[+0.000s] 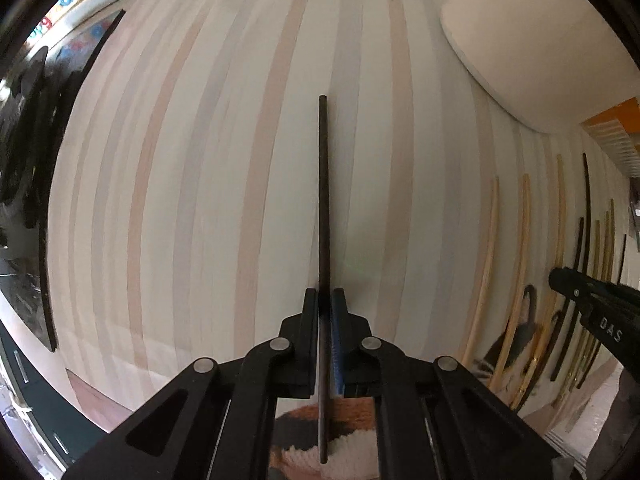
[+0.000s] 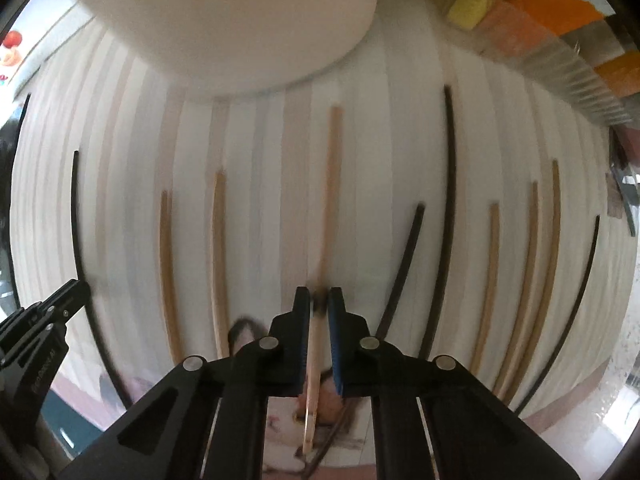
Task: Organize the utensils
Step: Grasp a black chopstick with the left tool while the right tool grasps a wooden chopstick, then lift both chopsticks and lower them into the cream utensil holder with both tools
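Observation:
My left gripper (image 1: pixel 325 294) is shut on a dark chopstick (image 1: pixel 323 184) that points straight ahead over the striped cloth (image 1: pixel 192 160). My right gripper (image 2: pixel 319 294) is shut on a light wooden chopstick (image 2: pixel 331 184) with a dark band near the jaws. Several other chopsticks lie on the cloth: light ones (image 2: pixel 218 248) and dark ones (image 2: pixel 450 184) on either side of the right gripper. In the left wrist view these lie at the right (image 1: pixel 520 256), beside the right gripper (image 1: pixel 560 278).
A large white bowl (image 2: pixel 240 20) stands at the far side of the cloth; it also shows in the left wrist view (image 1: pixel 528 36). Orange and yellow items (image 2: pixel 560 12) sit at the far right. The left gripper (image 2: pixel 72 292) shows at the left edge.

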